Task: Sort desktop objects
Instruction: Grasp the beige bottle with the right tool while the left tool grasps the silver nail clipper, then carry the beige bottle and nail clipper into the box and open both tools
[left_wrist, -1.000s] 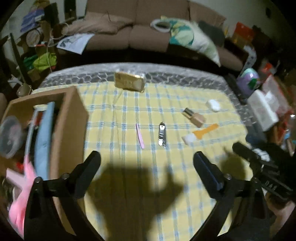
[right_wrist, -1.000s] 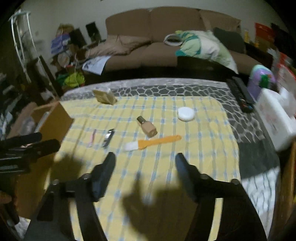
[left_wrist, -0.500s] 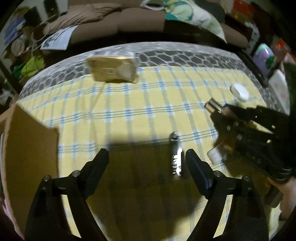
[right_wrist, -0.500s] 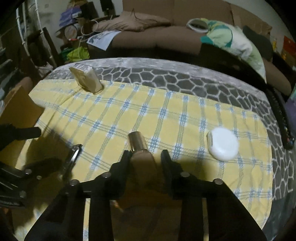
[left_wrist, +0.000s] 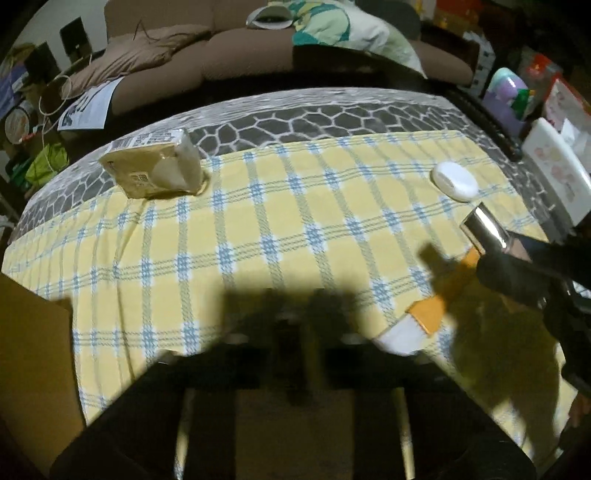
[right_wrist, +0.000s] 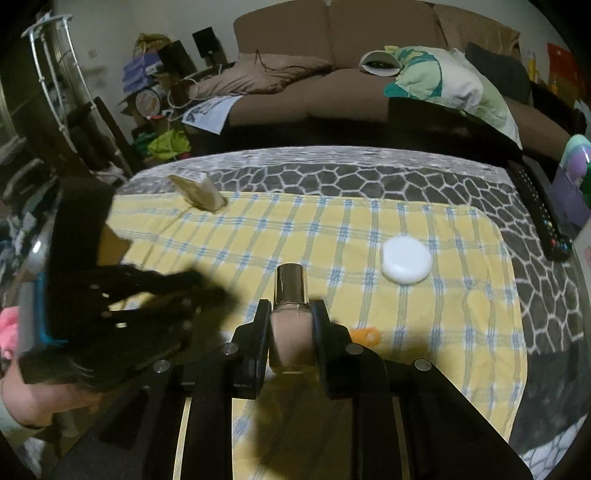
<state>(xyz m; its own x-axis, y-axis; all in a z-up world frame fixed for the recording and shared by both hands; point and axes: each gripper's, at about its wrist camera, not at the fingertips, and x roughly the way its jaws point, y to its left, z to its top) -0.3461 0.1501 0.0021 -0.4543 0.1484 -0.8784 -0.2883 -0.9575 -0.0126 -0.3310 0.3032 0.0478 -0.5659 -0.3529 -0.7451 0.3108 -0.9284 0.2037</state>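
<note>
- Up front, the right gripper (right_wrist: 291, 314) clamps the foundation bottle (right_wrist: 290, 332) by its glass sides, over the near middle of the yellow checked cloth (left_wrist: 258, 240).
- Its long axis runs straight away from the right camera, with the gold cap at the far end and the pale beige body between the pads. The base is hidden behind the fingers.
- To the left, the left gripper (right_wrist: 218, 291) is smeared by motion blur, its jaws closing and the tips all but together. Its own view shows only dark, shadowed fingers, and whatever lies between them cannot be made out.
- A person's hand (right_wrist: 33, 398) shows under that gripper, cut off by the frame edge.
- Just right of the bottle, the orange spatula (left_wrist: 439, 306) lies on the cloth with its white tip nearest the left camera. The right view shows only its ring end, the rest being hidden behind the fingers.
- At the left edge, a cardboard box (left_wrist: 33, 350) is cropped, its contents hard to tell.
- Farther on, a white round compact (right_wrist: 406, 264) sits flat on the cloth, well apart from the bottle.
- At the cloth's far left corner, a tissue pack (left_wrist: 155, 170) carries a printed label too small to read.
- Beyond it, a grey honeycomb cover (left_wrist: 314, 114) runs to the table's far edge, with a black remote (right_wrist: 539, 214) at its right.
- Behind, a brown sofa (right_wrist: 332, 92) holds a green-and-white pillow (right_wrist: 443, 81) and a printed sheet (right_wrist: 210, 110) whose text is illegible.
</note>
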